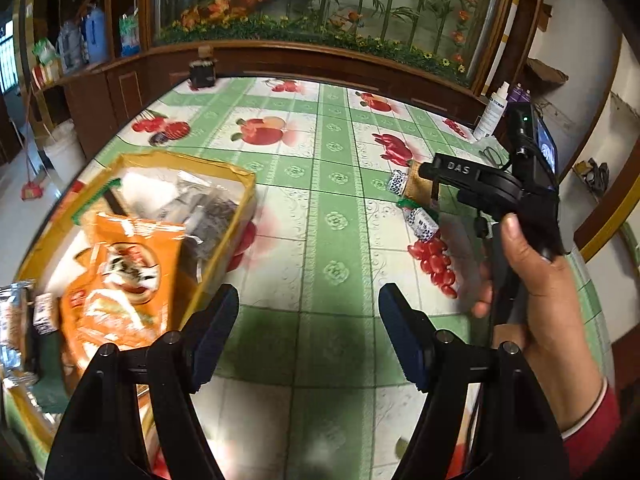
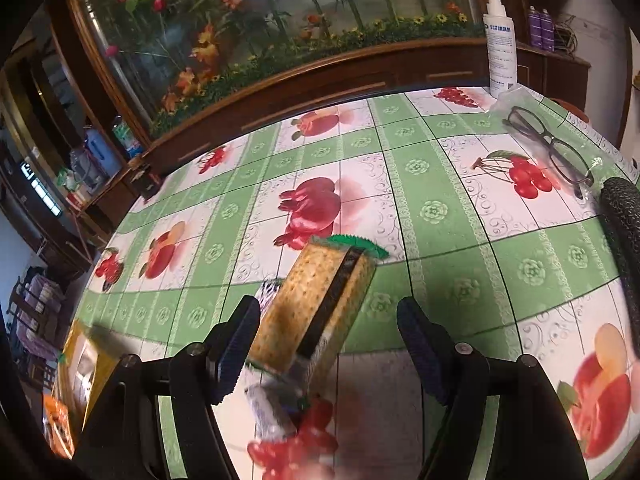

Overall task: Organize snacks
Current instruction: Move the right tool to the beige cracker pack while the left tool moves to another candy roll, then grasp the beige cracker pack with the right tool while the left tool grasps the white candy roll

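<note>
A yellow cardboard box (image 1: 224, 170) stands on the table at the left and holds an orange snack bag (image 1: 124, 280) and clear-wrapped packets. My left gripper (image 1: 308, 320) is open and empty, just right of the box. A cracker pack (image 2: 316, 304) with green ends lies on the table between the fingers of my open right gripper (image 2: 328, 340); nothing pinches it. Small blue-and-white wrapped snacks (image 1: 420, 222) lie beside it. In the left wrist view the right gripper (image 1: 436, 184) hovers over the cracker pack (image 1: 418, 180).
The table carries a green fruit-print cloth (image 2: 440, 208). Black glasses (image 2: 548, 148) in a clear sleeve and a white spray bottle (image 2: 500, 44) are at the far right. A dark jar (image 1: 202, 70) stands at the far edge. More snack packets (image 1: 16, 320) lie left of the box.
</note>
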